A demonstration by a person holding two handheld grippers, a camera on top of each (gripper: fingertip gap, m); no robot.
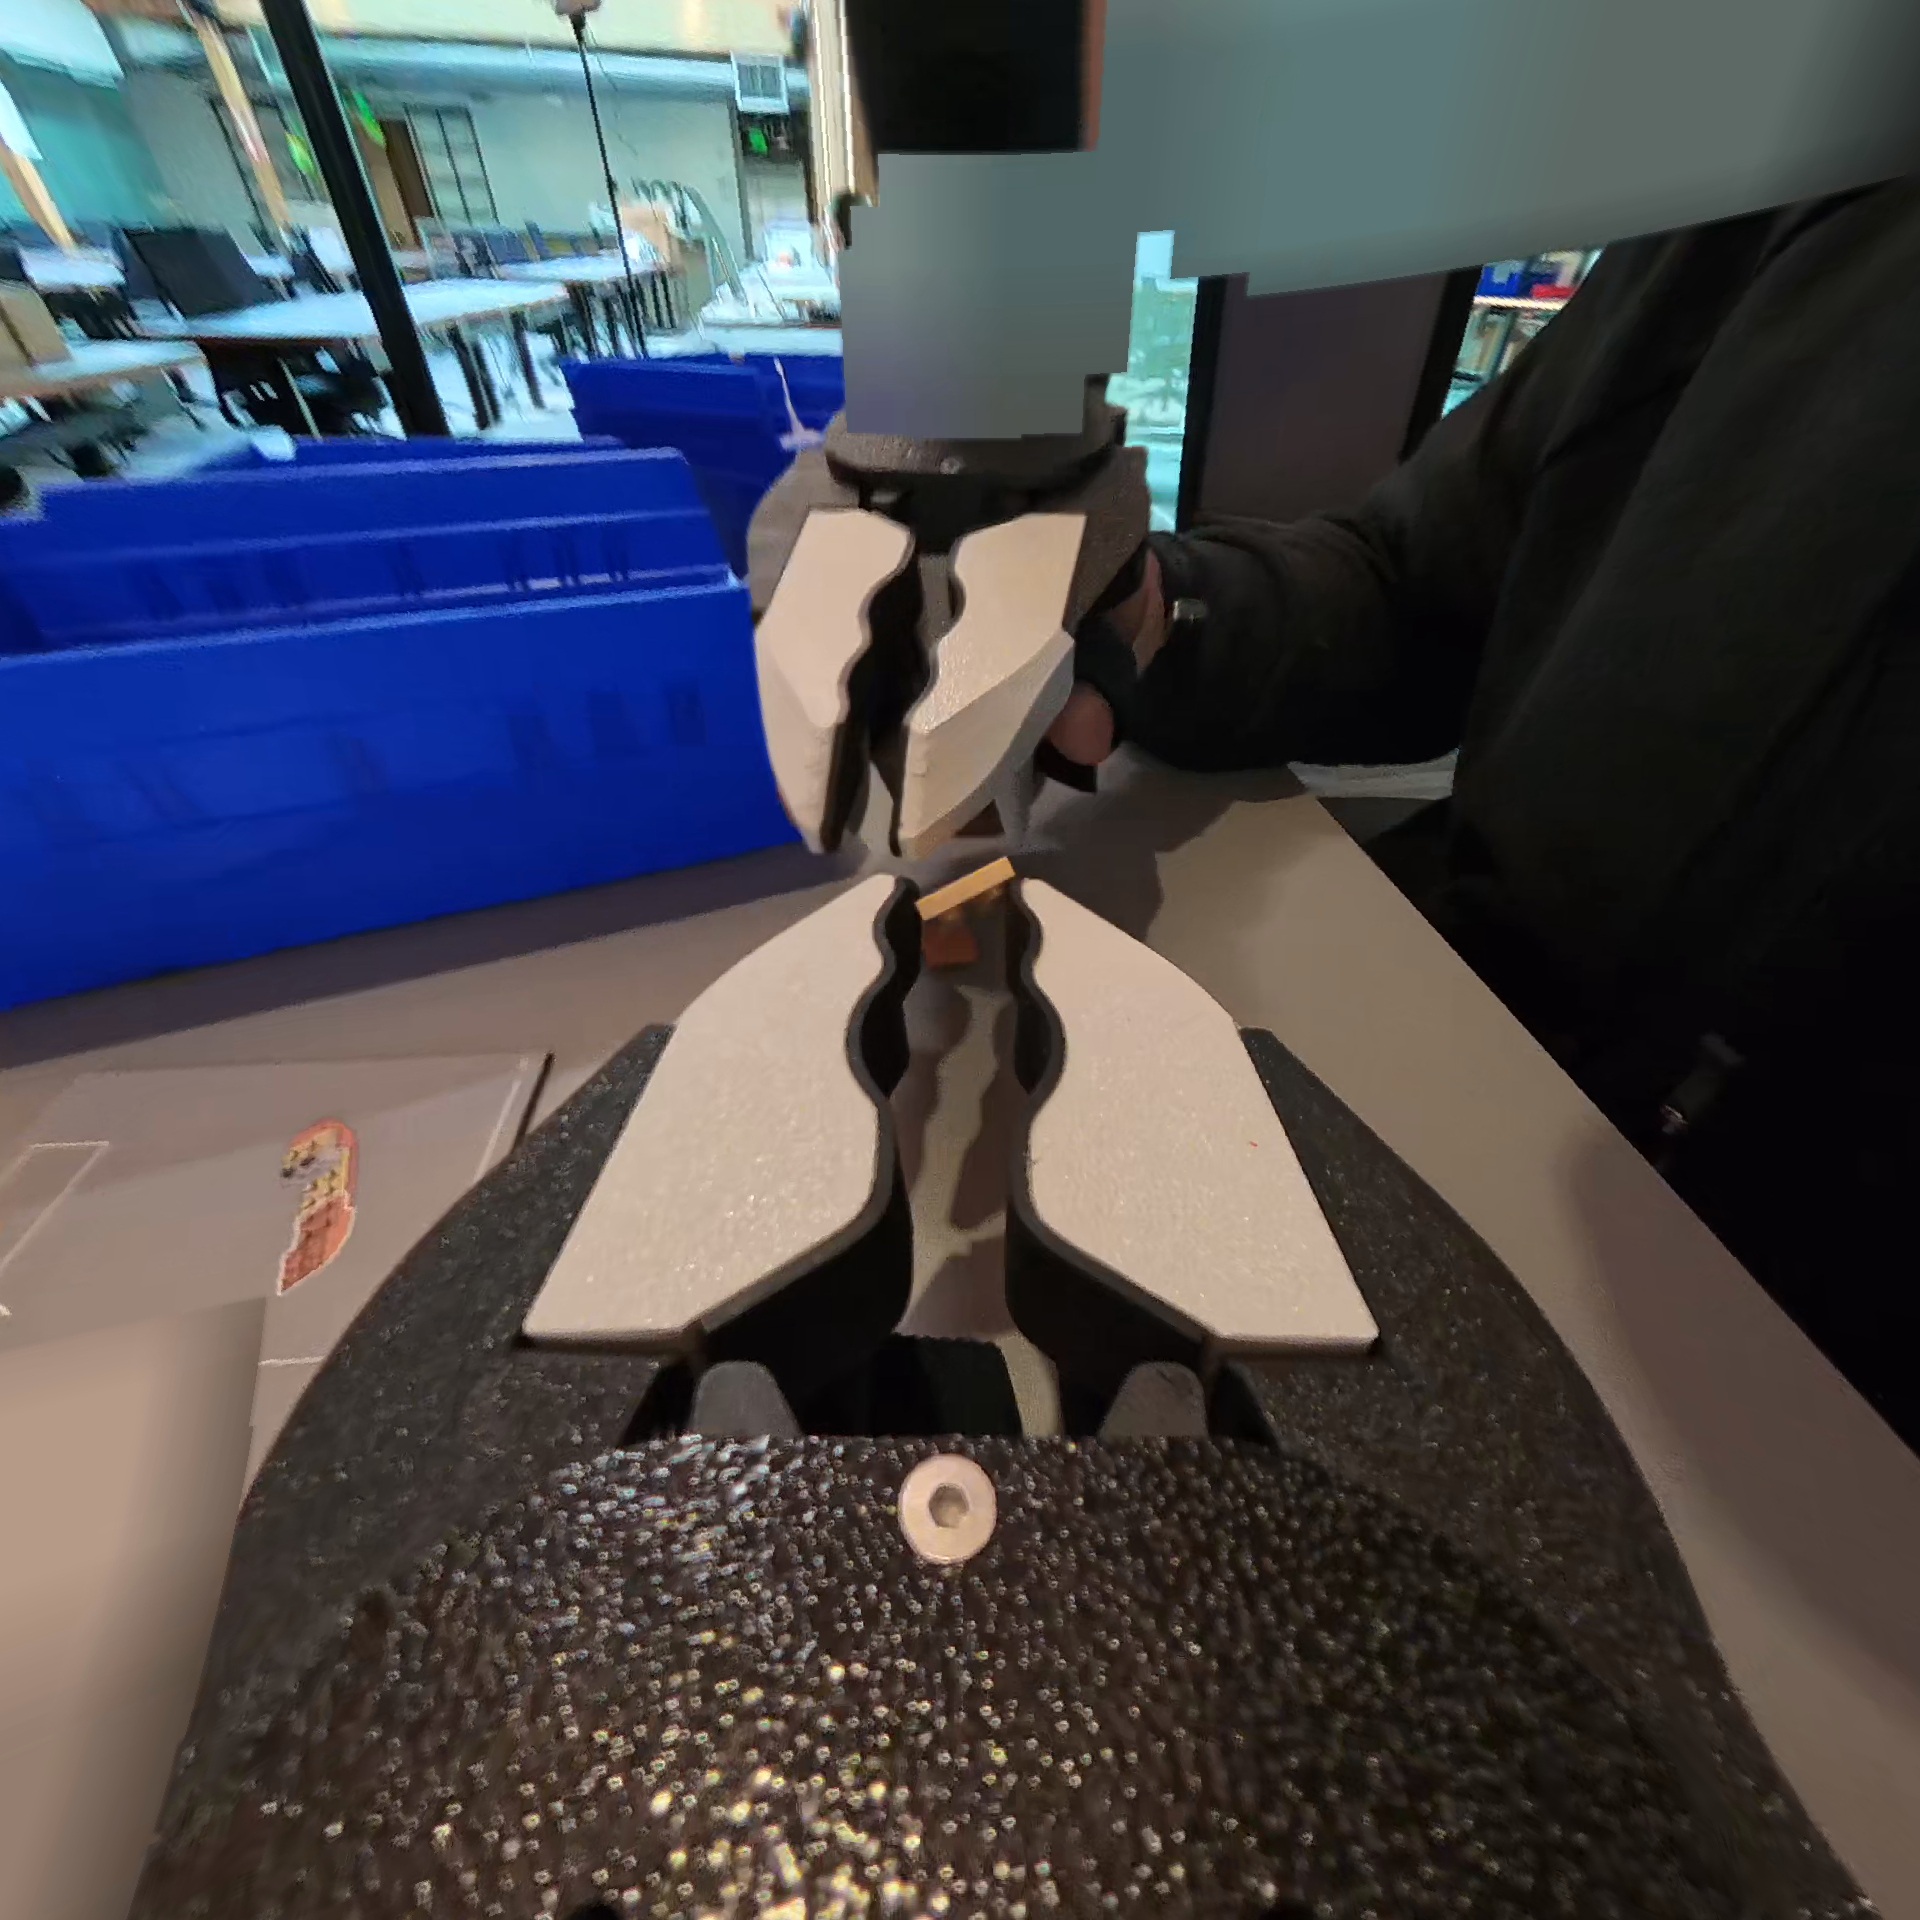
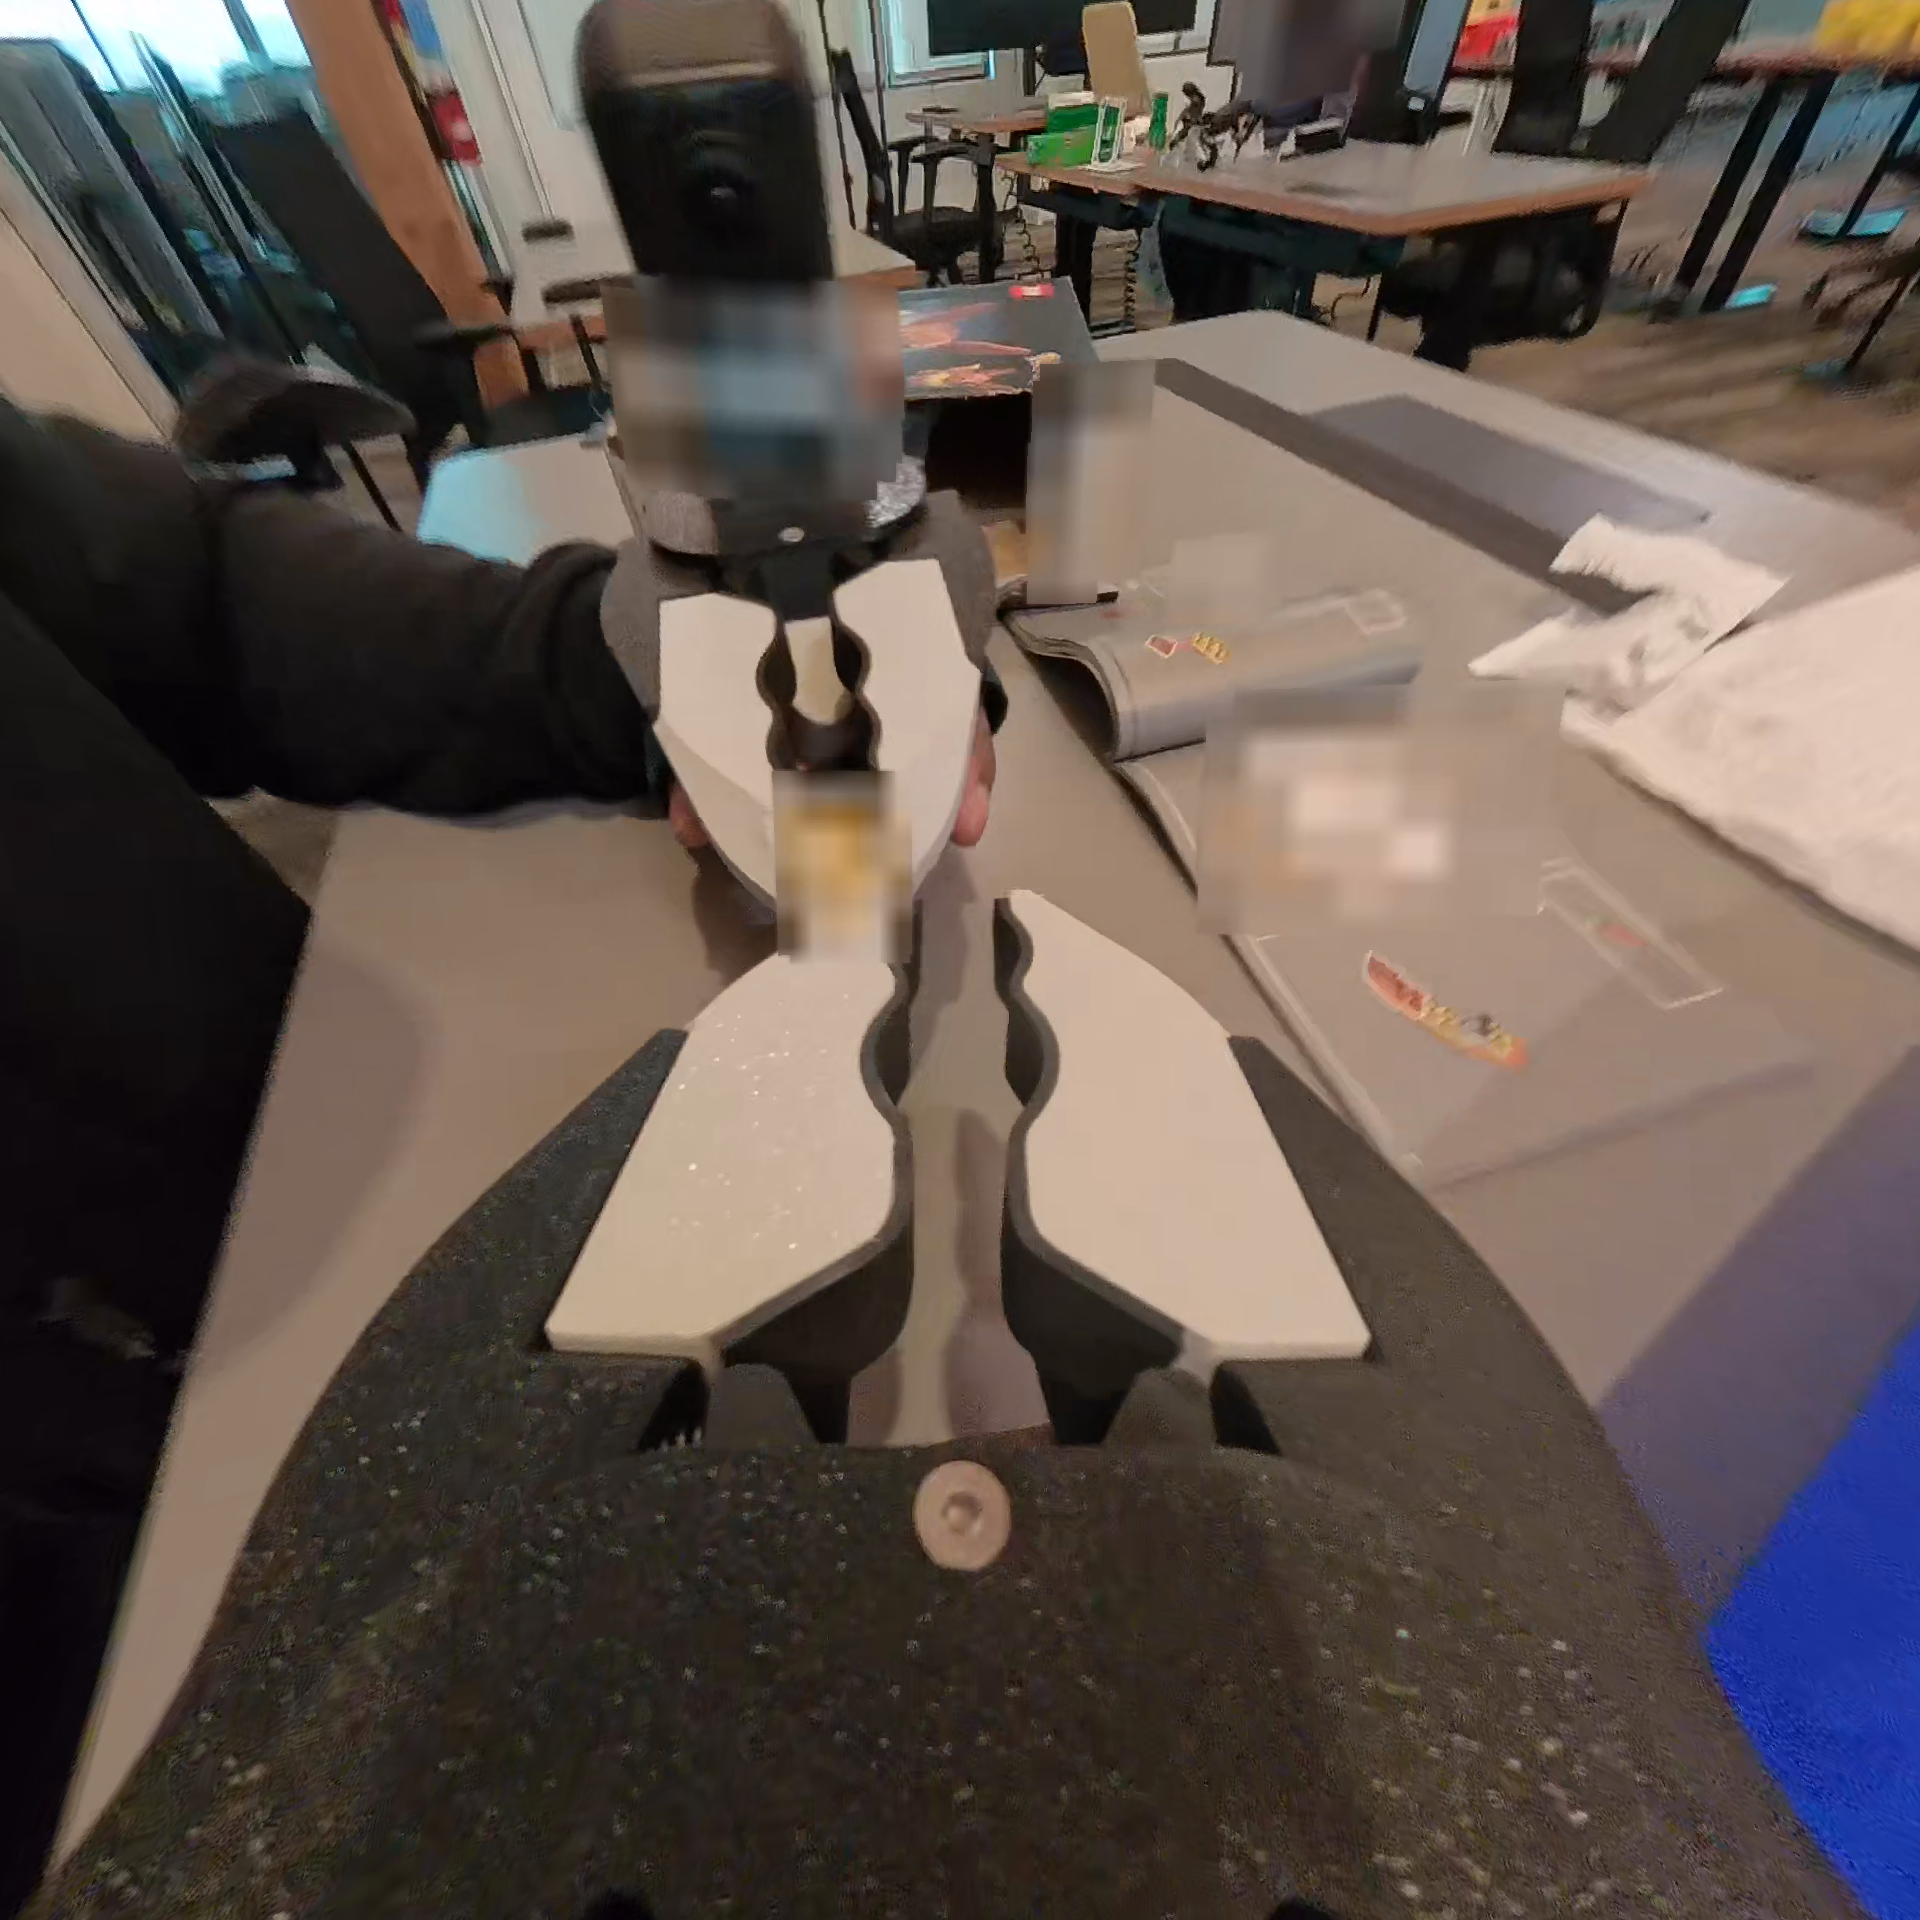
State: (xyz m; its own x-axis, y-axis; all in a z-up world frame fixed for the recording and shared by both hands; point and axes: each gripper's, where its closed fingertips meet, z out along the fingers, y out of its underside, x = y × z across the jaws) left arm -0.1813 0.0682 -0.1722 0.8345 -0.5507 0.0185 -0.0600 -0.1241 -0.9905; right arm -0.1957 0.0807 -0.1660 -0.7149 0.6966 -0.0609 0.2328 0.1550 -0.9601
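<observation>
My left gripper [image 1: 961, 896] is shut on a small tan and brown brick piece [image 1: 958, 914]. The piece spans the gap at the fingertips, a little above the grey table [image 1: 1299, 935]. My right gripper [image 1: 868, 836] comes in from above, its tips just over the piece. In the right wrist view my right gripper [image 2: 956, 935] has its fingers a narrow gap apart, with only table showing between them. The left gripper's fingers [image 2: 717, 748] face it. A mosaic patch hides the piece and my left fingertip there.
Blue plastic bins [image 1: 364, 727] stand along the far left of the table. An open instruction booklet [image 2: 1299, 686] and a loose page [image 2: 1455, 987] lie to the right, with a dark box [image 2: 977, 353] behind and white wrapping [image 2: 1662, 623] further right. A person's dark sleeves [image 1: 1455, 623] hold both grippers. The grippers are tip to tip, or close to it.
</observation>
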